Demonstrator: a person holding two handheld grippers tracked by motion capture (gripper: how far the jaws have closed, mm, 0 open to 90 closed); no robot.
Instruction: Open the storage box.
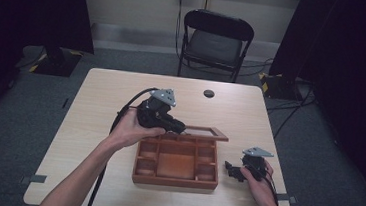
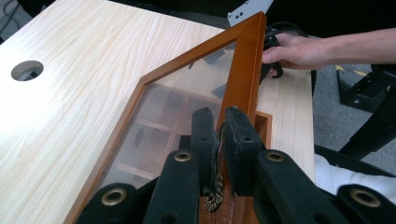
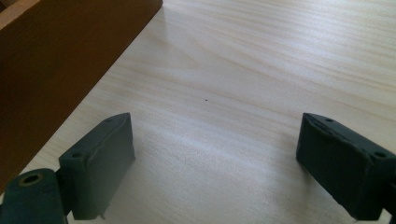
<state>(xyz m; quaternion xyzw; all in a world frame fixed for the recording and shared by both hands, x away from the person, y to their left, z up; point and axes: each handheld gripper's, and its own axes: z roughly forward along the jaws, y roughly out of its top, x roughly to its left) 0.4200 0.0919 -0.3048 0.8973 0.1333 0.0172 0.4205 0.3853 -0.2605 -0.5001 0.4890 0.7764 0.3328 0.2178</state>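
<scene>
Two claws, left claw (image 2: 219,133) clamping glazed lid (image 2: 245,70) above box (image 1: 177,175), right claw (image 3: 215,163) wide.

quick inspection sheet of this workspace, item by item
surface: light wood table, with a round hole near its far edge
job's things: brown compartment box; its glazed lid raised open
clutter: nothing seen
grippers: left gripper clamped on the lid's frame; right gripper open, low over the table beside the box, nothing between its jaws
cables: black cable trails from the left gripper toward the person; more cables on the floor at far right
surroundings: folding chair behind the table, grey carpet, dark curtains on both sides
</scene>
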